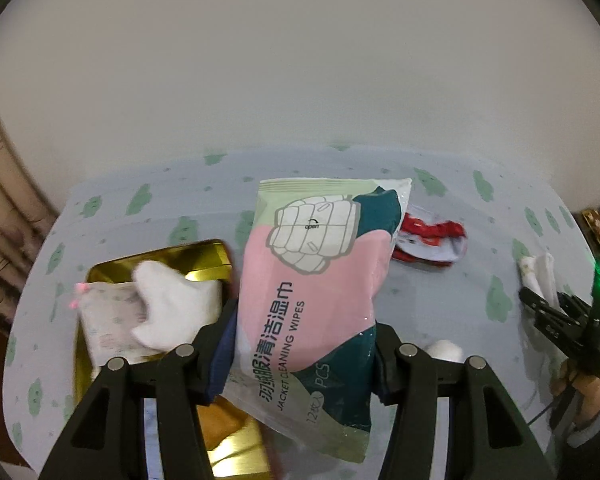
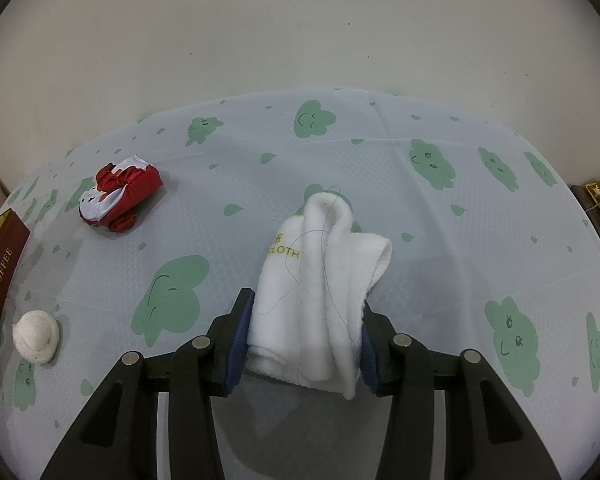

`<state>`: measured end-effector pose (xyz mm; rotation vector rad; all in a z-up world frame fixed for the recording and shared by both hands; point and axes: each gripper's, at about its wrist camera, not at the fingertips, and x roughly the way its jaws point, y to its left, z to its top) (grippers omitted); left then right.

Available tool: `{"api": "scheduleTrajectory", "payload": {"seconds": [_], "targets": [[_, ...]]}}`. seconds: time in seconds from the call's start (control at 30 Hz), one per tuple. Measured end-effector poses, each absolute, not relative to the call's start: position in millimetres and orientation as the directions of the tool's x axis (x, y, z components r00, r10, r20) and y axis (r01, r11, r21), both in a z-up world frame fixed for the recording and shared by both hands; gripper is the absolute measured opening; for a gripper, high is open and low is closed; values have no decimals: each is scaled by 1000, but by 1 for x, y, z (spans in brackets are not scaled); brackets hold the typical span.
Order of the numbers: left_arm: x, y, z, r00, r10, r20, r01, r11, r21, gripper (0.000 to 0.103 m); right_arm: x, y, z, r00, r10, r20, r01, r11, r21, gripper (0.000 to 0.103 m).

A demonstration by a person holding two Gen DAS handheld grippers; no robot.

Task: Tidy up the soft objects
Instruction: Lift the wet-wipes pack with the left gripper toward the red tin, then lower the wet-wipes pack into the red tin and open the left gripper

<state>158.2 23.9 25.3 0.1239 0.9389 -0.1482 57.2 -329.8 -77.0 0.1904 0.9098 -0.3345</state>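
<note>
My left gripper [image 1: 304, 344] is shut on a pink and green pack of jacket cleaning wipes [image 1: 320, 272], held above the table beside a gold tin [image 1: 204, 264]. Inside the tin lie a white cloth piece [image 1: 172, 308] and a small printed packet [image 1: 108, 324]. My right gripper [image 2: 302, 340] is shut on a folded white cloth [image 2: 320, 288] lettered "CLOTH", which rests on the tablecloth. That gripper and its cloth [image 1: 538, 276] also show at the right edge of the left wrist view. A red and white fabric bundle [image 2: 120, 196] lies far left on the table.
A pale tablecloth with green cloud faces [image 2: 432, 208] covers the table up to a plain wall. A white cotton ball [image 2: 36, 336] lies at the left beside a dark red "TOFFEE" lid [image 2: 0, 284]. A person's hand [image 1: 580, 396] holds the right gripper.
</note>
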Motion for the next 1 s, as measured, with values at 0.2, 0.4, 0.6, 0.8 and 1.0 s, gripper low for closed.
{"api": "scheduleTrajectory", "payload": {"seconds": [0.2, 0.4, 0.6, 0.8, 1.0], "targets": [[162, 57, 32, 597, -14, -802, 103, 993, 60, 56, 57, -330, -77, 567, -203, -798, 362, 932, 20, 45], [168, 88, 36, 600, 25, -799, 38, 997, 60, 56, 57, -330, -77, 567, -204, -798, 362, 932, 20, 45], [170, 108, 40, 609, 66, -790, -17, 997, 70, 56, 57, -330, -77, 567, -203, -798, 362, 932, 20, 45], [174, 119, 32, 594, 105, -798, -51, 994, 93, 56, 57, -330, -76, 566, -204, -799, 362, 932, 19, 46], [179, 127, 15, 559, 158, -814, -73, 987, 142, 56, 57, -331, -76, 565, -205, -799, 361, 932, 16, 46]]}}
